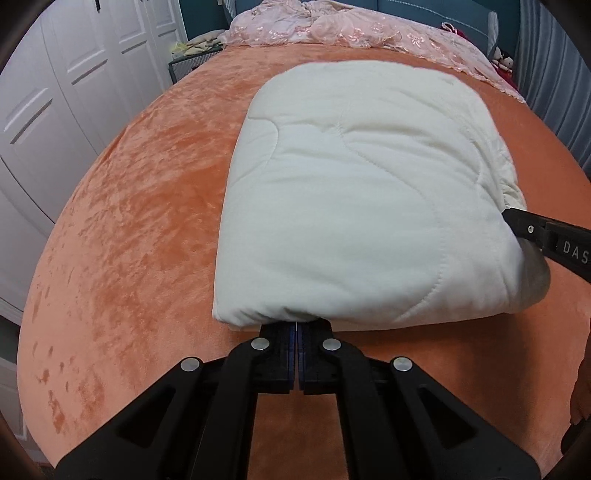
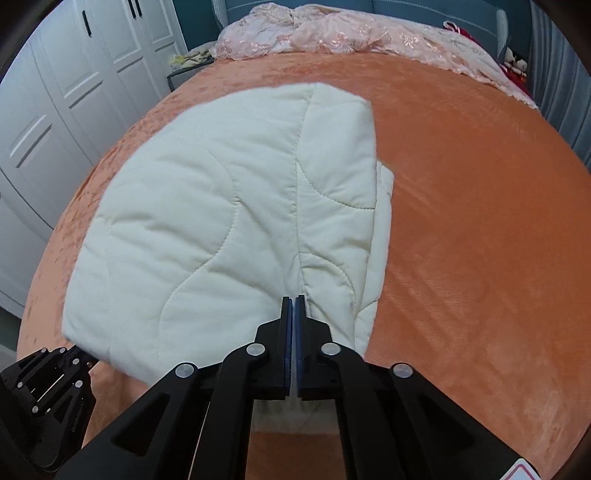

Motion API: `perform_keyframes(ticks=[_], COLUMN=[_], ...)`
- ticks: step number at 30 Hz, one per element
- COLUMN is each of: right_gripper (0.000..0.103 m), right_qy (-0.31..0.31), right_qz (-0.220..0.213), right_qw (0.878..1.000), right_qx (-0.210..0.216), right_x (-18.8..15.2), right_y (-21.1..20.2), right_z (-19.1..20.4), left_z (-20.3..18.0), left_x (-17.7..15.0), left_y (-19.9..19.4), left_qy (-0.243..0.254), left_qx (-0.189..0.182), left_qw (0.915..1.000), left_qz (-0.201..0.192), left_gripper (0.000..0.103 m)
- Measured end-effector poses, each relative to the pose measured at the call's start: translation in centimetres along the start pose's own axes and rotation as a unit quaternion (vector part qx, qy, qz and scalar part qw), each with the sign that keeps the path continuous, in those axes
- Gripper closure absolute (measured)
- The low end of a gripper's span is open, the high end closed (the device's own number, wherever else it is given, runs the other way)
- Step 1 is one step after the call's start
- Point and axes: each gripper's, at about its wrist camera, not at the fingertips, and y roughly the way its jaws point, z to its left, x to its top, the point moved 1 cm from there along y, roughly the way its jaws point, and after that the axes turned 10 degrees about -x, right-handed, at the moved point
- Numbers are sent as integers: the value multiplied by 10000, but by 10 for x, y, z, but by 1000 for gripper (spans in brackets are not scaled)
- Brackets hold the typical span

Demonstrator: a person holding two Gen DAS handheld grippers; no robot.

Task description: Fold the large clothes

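The quilted white blanket (image 1: 354, 192) lay folded into a thick pad on the orange bedspread (image 1: 129, 206), toward our near edge of the bed, with a pink lace cover (image 1: 332, 29) bunched at the far end and white wardrobe doors (image 1: 55, 92) off to the left. Our left gripper (image 1: 296, 326) had its jaws pressed together with its tips tucked under the blanket's near edge, though we could not see whether any cloth was caught between them. Our right gripper (image 2: 294, 300) rested on the blanket's near right corner with its jaws almost together and only a thin gap between the pads, and we could not tell whether they pinched the fabric.
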Motion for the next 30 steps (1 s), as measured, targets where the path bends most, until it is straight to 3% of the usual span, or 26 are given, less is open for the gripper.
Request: perform_keyframes(ticks=[2, 4, 5, 7, 8, 9, 13, 19, 26, 30], right_gripper=[85, 63, 59, 49, 46, 41, 31, 22, 19, 19], right_qy=[-31, -12, 28, 86, 132, 175, 211, 180, -141, 204], right_qz=[-242, -414, -494, -519, -537, -569, -683, -939, -1239, -1193], right_qw=[9997, 9991, 9988, 9986, 9985, 9982, 9974, 9949, 9894, 9910], right_qx=[51, 28, 27, 55, 34, -6, -117, -321, -739, -572], right_x=[-10, -24, -33, -50, -61, -70, -102, -141, -181, -196], right_y=[-29, -53, -65, -81, -89, -97, -121, -155, -186, -197], right_z=[0, -3, -6, -12, -15, -17, -21, -21, -28, -46], left_z=[-6, -14, -18, -27, -31, -34, -47, -65, -76, -72], left_x=[-1, -5, -6, -9, -12, -14, -29, -63, -105, -123], left_y=[-19, -41, -50, -68, -77, -86, -110, -136, -160, -172], left_qy=[-43, -77, -93, -85, -84, -92, -57, -58, 23, -107], left_qx=[-43, -132, -140, -113, -57, -14, 103, 90, 327, 396], left_qw=[9999, 9992, 9989, 9980, 9972, 9962, 9945, 9934, 9925, 9915], left_qz=[-149, -362, -438, -620, -737, -861, -1036, -1144, -1180, -1234], left_gripper=[103, 102, 96, 70, 53, 43, 26, 16, 15, 15])
